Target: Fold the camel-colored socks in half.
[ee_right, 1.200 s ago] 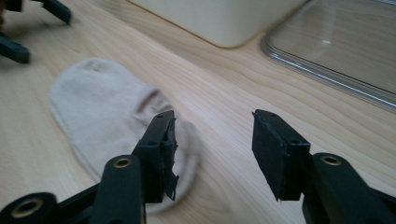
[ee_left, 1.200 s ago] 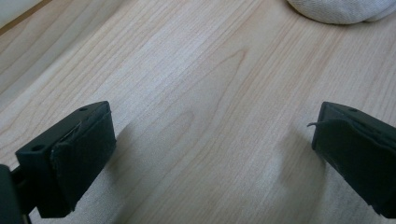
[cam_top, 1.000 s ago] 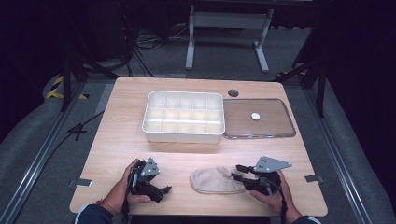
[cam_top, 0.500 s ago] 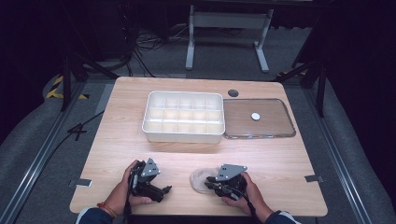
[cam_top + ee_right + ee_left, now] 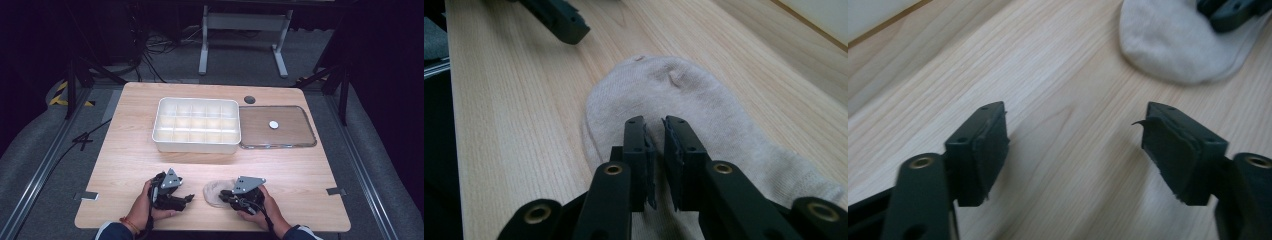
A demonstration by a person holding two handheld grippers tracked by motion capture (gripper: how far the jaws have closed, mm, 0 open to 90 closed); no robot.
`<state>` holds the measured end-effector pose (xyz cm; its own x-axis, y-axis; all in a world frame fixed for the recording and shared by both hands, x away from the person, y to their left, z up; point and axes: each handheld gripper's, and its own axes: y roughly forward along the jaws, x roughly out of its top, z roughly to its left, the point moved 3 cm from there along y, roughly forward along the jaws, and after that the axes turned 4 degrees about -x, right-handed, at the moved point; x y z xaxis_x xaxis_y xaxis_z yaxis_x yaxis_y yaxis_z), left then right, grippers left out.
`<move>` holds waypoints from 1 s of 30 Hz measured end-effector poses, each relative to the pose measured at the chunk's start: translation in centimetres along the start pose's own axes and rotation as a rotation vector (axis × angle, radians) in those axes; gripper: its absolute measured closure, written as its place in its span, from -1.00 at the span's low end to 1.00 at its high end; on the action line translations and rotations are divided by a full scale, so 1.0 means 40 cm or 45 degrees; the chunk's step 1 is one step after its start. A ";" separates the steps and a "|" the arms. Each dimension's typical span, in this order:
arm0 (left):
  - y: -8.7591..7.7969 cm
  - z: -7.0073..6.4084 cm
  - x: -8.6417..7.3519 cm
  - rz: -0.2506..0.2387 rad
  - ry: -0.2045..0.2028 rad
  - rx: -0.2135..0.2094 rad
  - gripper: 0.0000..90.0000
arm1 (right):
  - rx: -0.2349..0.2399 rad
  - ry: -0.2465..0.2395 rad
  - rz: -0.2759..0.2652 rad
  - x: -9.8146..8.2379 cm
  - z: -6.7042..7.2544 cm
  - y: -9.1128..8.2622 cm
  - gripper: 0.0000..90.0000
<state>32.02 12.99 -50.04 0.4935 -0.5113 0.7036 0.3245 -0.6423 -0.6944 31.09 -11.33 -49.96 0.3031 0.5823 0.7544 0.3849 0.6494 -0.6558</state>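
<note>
- Beige knit sock [image 5: 684, 100] lies flat on the wooden table [image 5: 125, 165], near the front edge at about 6 o'clock of the tabletop; it also shows in the high view [image 5: 215, 192] and, from the other side, in the left gripper view [image 5: 1173, 45].
- Right gripper [image 5: 655, 145] sits over the sock with its jaws drawn nearly together. A narrow slit remains between the pads, and I cannot tell whether any fabric is pinched there. Pressing down at the sock's middle reads as an attempt to gather a fold of cloth to lift by.
- In the high view the right gripper [image 5: 227, 196] comes in from about 3 o'clock of the sock, the person's hand behind it.
- Left gripper [image 5: 1075, 150] is released, jaws spread wide over bare wood, nothing between them. The sock lies toward 1 o'clock of its view, so it seems held ready to take the free end.
- In the high view the left gripper [image 5: 186, 199] rests at about 9 o'clock of the sock, near it but apart.
- White compartment tray [image 5: 196, 145] stands at 12 o'clock of the sock, well apart, its cells looking empty; a likely destination.
- Clear lid [image 5: 295, 131] lies just beside the tray at its 3 o'clock, leaving the cells open.
</note>
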 end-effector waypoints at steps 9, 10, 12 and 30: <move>0.043 -0.026 0.075 -0.103 -0.105 -0.112 -0.24 | 0.001 -0.027 -0.004 -0.002 0.006 -0.001 0.90; 0.051 -0.034 0.083 -0.110 -0.099 -0.112 -0.24 | 0.003 -0.026 -0.004 -0.002 0.006 -0.001 0.90; 0.072 -0.048 0.092 -0.081 -0.077 -0.093 -0.24 | 0.002 -0.021 -0.009 -0.003 0.005 -0.001 0.90; 0.110 -0.088 0.100 0.078 0.145 -0.072 0.05 | -0.004 -0.029 0.006 -0.020 -0.012 -0.024 0.78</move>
<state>32.58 6.12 -49.75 0.4155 -0.6099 0.6748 0.2491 -0.6372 -0.7293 30.89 -12.66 -49.90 0.2847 0.5961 0.7507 0.3865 0.6452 -0.6590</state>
